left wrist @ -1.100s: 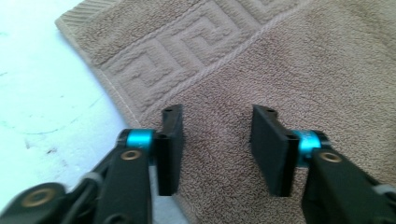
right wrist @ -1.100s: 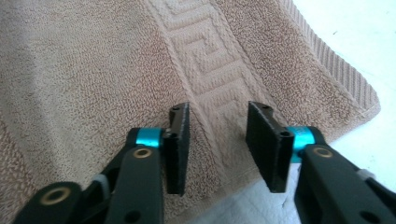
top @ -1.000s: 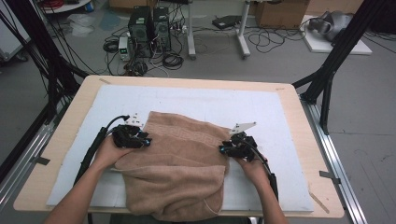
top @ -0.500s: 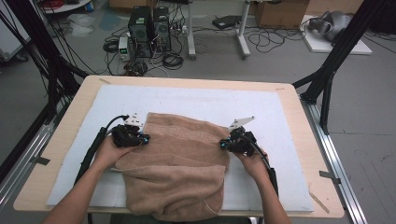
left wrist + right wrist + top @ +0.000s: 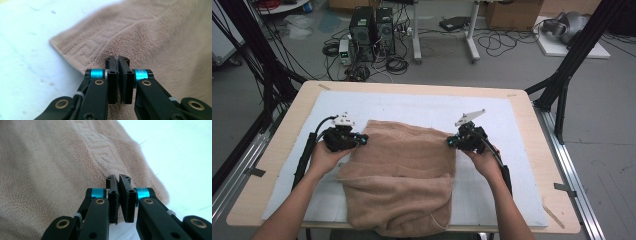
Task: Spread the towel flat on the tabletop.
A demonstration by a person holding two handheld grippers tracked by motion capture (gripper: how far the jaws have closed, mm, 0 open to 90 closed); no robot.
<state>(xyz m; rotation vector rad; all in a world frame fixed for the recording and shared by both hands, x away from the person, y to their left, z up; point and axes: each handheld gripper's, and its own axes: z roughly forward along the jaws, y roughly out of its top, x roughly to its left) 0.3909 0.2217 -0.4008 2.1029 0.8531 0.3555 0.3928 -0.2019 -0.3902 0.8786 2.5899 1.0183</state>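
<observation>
At the near edge of the table [image 5: 532, 107], a bunched fold of the tan towel [image 5: 404, 175] is seen hanging slightly over the rim, close to the person's forearms. Farther in, the towel is spread across the white mat [image 5: 422, 107], its far edge lying roughly straight between the two hands. The left gripper [image 5: 361, 140] is held at the towel's far left corner; its jaws have just been closing and are now seen pressed together on a thin pinch of the cloth, as the left gripper view shows with the towel [image 5: 160, 42] rising around the left gripper [image 5: 118, 60]. The right gripper [image 5: 451, 142] is held at the far right corner in the same way; its jaws too have just been closing, and in the right gripper view they are clamped on the woven border of the towel [image 5: 50, 170] at the right gripper [image 5: 118, 178]. Beyond the towel, bare mat is seen up to the table's far rim. On the floor behind, computer towers [image 5: 372, 32] and tangled cables [image 5: 507, 42] are seen.
</observation>
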